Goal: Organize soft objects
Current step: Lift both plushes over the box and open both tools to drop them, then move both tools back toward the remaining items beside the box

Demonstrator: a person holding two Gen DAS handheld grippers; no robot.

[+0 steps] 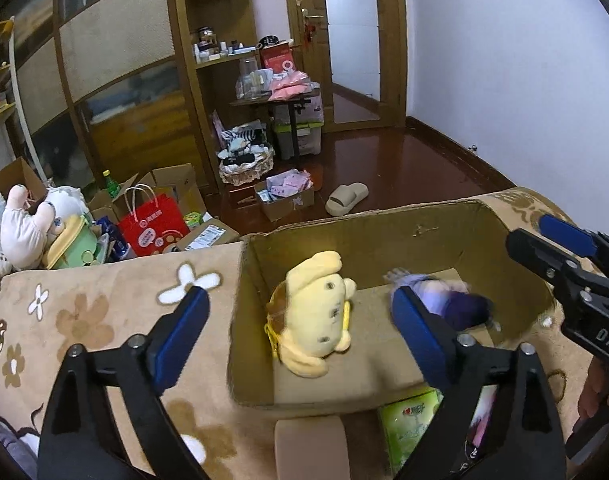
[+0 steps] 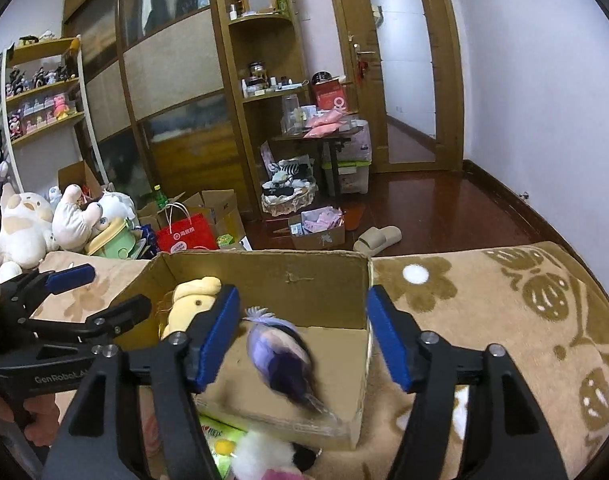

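An open cardboard box (image 1: 384, 240) (image 2: 288, 276) sits on a brown flowered blanket (image 1: 104, 320). Inside on the left lies a yellow plush toy (image 1: 316, 320) (image 2: 192, 300). To its right a purple plush toy (image 1: 456, 300) (image 2: 280, 356) shows blurred over the box floor, touching neither pad. My left gripper (image 1: 300, 304) (image 2: 104, 292) stands open over the box's left wall, the yellow toy beyond its gap. My right gripper (image 2: 304, 300) (image 1: 540, 236) is open above the box, the purple toy loose between and below its fingers.
A green packet (image 1: 408, 420) (image 2: 220, 436) and a white fluffy toy (image 2: 260, 456) lie on the blanket in front of the box. Plush toys (image 1: 24, 228) are piled at the left, beside a red paper bag (image 1: 152, 228). A slipper (image 1: 346, 198) lies on the wooden floor.
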